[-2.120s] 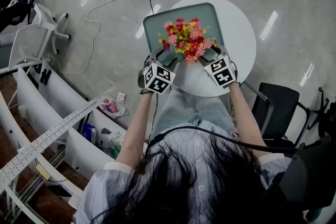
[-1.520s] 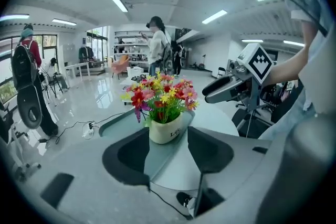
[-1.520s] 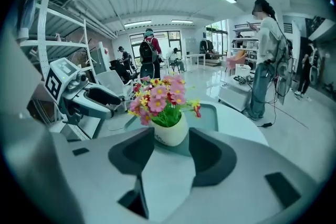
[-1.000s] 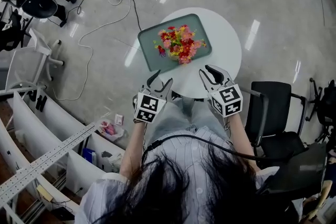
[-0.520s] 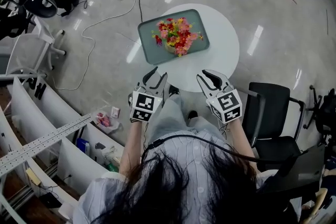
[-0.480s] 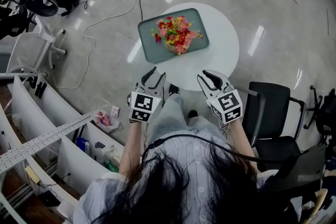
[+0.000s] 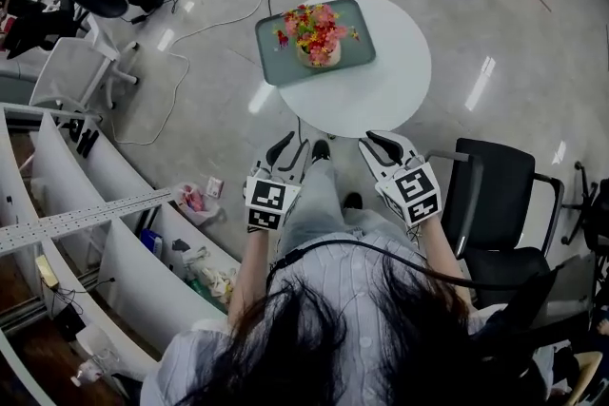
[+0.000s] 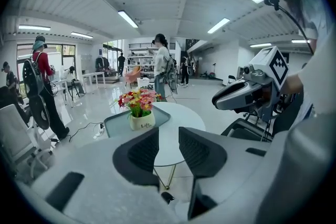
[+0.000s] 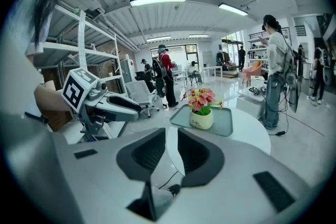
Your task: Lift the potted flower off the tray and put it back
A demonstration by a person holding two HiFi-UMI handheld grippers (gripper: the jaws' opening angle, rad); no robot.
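Potted flower: the potted flower [image 7: 318, 50] stands upright in its cream pot, near the middle of the tray [image 7: 360, 49]. Red, pink and yellow blooms spread wider than the pot.
Tray: a grey-green tray with a raised rim, lying flat on the far left part of the round white table [image 7: 381, 95].
Left gripper: the left gripper [image 7: 293, 147] is held near the person's body, on the near side of the table and well apart from the tray. Its fingers are closing with a clear gap left, and nothing is between them.
Right gripper: the right gripper [image 7: 377, 142] is level with the left one and just as far from the tray. Its fingers are closing to a narrow slit, and nothing is between them.
Surroundings: a black chair [image 7: 504, 195] stands near right of the table, and cables lie on the floor on the far side.
Step in hand: judged from the layout, no lift is under way. The pot rests on the tray and neither gripper touches it. This fits either a finished put-back or a cycle not yet begun.
Next move: another lift calls for spreading both pairs of fingers wide and reaching far across the table. The fingers should meet the pot wall from the left and right, below the blooms.
Caution: the pot looks smooth and rounded, so an uneven squeeze could tip it.
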